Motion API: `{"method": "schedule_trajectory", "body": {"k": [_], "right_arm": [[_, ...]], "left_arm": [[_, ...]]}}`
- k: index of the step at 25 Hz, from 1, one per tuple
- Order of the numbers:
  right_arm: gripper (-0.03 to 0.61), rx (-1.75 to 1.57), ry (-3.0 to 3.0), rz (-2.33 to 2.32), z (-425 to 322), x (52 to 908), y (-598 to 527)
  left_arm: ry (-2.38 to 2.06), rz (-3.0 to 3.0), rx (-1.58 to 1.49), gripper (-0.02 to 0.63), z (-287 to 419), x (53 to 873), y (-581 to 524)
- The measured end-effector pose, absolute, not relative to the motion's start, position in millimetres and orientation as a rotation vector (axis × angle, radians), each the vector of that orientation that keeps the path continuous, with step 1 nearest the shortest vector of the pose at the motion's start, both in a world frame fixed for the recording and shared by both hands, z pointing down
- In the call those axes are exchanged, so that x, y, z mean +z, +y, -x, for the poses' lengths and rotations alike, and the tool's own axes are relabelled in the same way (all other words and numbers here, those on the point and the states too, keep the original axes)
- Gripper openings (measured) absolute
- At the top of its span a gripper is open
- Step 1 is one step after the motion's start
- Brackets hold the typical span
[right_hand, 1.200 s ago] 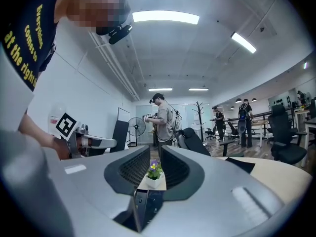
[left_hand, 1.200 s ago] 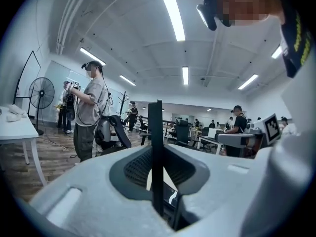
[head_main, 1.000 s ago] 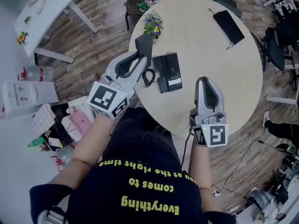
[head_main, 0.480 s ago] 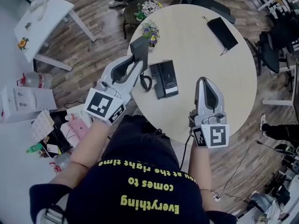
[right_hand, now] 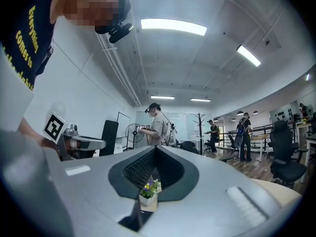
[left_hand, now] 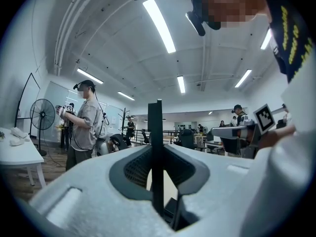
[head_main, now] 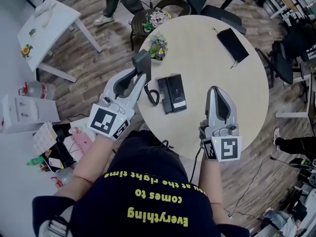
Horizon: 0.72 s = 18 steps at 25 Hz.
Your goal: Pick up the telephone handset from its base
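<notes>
My left gripper pinches the handset up off the base, freeing it; my right gripper is pressed together, empty.

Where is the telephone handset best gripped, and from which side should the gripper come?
Grip the handset at its middle, jaws across its narrow width, coming from above. It lies flat along the left part of the base, and the coiled cord lies at its left side, so a sideways approach would likely snag.
</notes>
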State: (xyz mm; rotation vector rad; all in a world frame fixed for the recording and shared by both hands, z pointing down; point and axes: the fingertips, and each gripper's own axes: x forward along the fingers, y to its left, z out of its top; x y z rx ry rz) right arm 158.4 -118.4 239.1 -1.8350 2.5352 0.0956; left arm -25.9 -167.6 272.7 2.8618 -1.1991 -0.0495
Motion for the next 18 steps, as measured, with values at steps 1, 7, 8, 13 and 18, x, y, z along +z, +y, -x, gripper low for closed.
{"method": "schedule_trajectory", "body": {"k": [1, 7, 8, 13, 18], "right_arm": [[0.011, 0.101, 2.535, 1.835, -157.9, 237.9, -119.4], [0.011, 0.127, 2.530, 1.834, -155.0, 233.6, -123.8], [0.011, 0.129, 2.528, 1.834, -154.3, 232.7, -124.3], [0.011, 0.147, 2.520, 1.840, -151.0, 229.2, -125.6], [0.011, 0.160, 2.496, 1.882, -151.6, 228.5, -126.6]], "left_arm": [[-1.202, -2.862, -0.053, 0.071, 27.1, 271.7, -168.1], [-1.206, -2.868, -0.063, 0.071, 30.9, 269.6, -169.8], [-1.205, -2.869, -0.066, 0.071, 31.5, 269.0, -169.9], [-1.195, -2.873, -0.069, 0.071, 32.3, 268.6, -169.9], [-1.183, -2.870, -0.071, 0.071, 32.8, 271.1, -170.1]]}}
